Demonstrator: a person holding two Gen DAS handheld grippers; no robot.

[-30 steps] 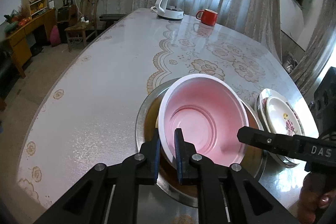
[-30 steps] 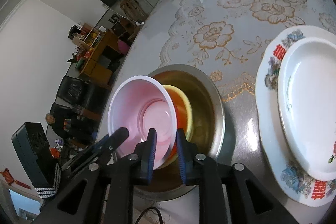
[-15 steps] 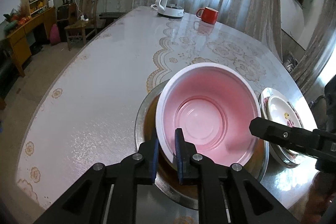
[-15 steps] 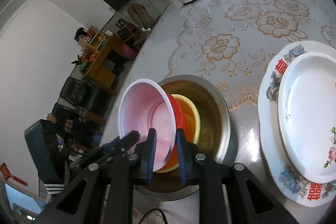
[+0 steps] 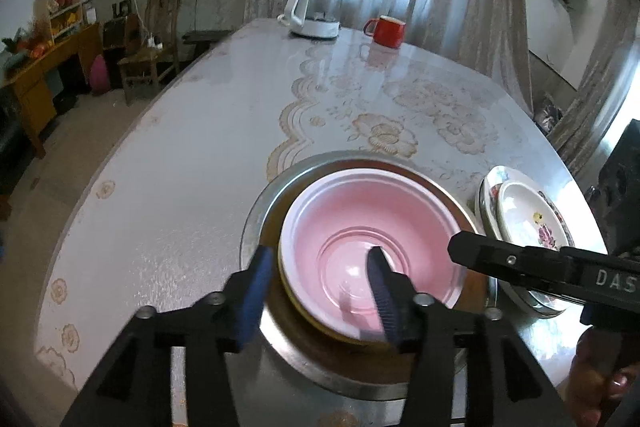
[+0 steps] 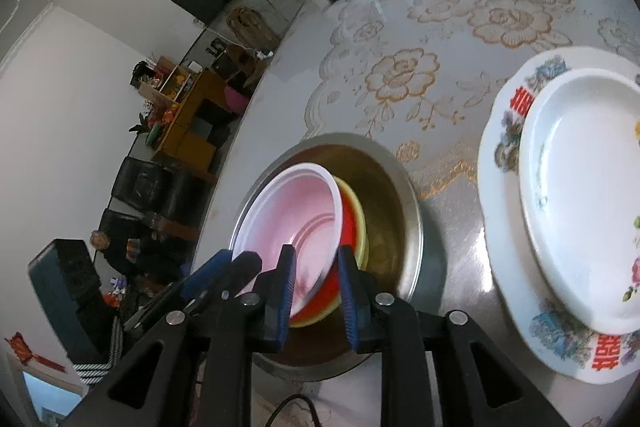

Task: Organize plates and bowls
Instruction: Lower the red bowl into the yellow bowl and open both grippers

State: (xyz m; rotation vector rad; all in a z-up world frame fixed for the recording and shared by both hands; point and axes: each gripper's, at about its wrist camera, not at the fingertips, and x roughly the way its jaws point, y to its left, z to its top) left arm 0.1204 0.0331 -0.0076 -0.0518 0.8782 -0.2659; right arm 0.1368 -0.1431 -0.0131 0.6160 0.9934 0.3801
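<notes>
My left claw [image 5: 318, 281] has just sprung about half open, letting go of the pink bowl [image 5: 370, 253]; the near rim sits between its pads, untouched. The bowl now lies nested in the steel basin [image 5: 264, 203] near the table's [image 5: 180, 167] near edge, beside the stacked plates [image 5: 532, 223]. My right claw [image 6: 316, 287] stands narrowly open astride the bowls' rims, apparently gripping nothing. A second ago the bowl was pinched and tilted up; that stacking step looks done.

White letters "DAS" (cut off) on the right gripper [image 5: 456, 251]; red 囍 signs on the plate [image 6: 520, 99]
</notes>
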